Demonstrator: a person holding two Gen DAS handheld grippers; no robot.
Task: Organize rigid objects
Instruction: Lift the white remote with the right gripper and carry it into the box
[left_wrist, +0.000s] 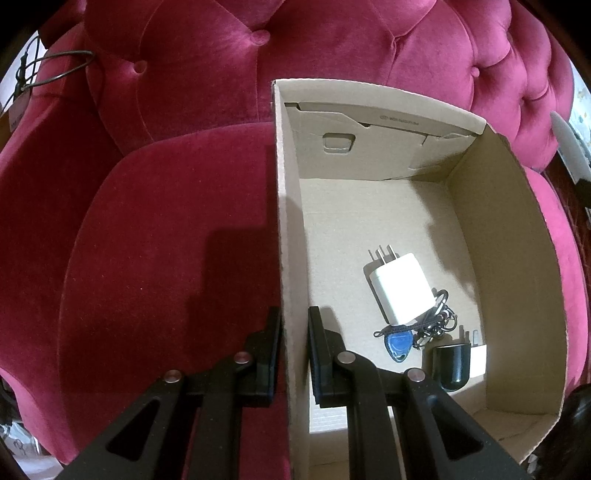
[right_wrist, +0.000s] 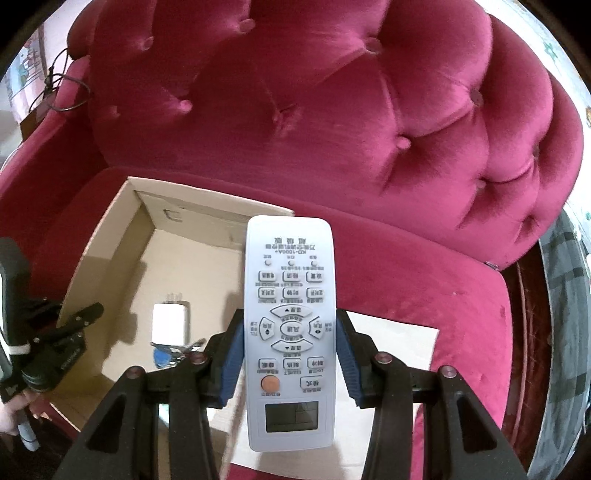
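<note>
The white remote control (right_wrist: 290, 328) is clamped between the blue pads (right_wrist: 231, 363) of the right gripper (right_wrist: 290, 354), gripped at its sides around the middle of its length. Its button face is up, with the orange button and small display at the near end and the far end reaching out over the right edge of the cardboard box (right_wrist: 107, 221). It is held in the air above the box and the sofa seat, not resting on either.

The open box sits on the seat of a red tufted velvet sofa (right_wrist: 369, 129). Inside on its floor lie a white plug adapter (left_wrist: 400, 291) with its prongs pointing toward the far wall, a blue key fob (left_wrist: 397, 345) just in front of it, a tangle of thin black cord (left_wrist: 434, 321) touching both, and a black plug (left_wrist: 451, 363) with a white piece just beside it, near the right wall.

The left gripper (left_wrist: 293, 354) straddles the box's left wall (left_wrist: 286, 221), one finger outside over the seat and the other inside the box, closed on the cardboard or very nearly so; whether the pads actually press it cannot be told. In the right wrist view this gripper shows at the box's left edge.
</note>
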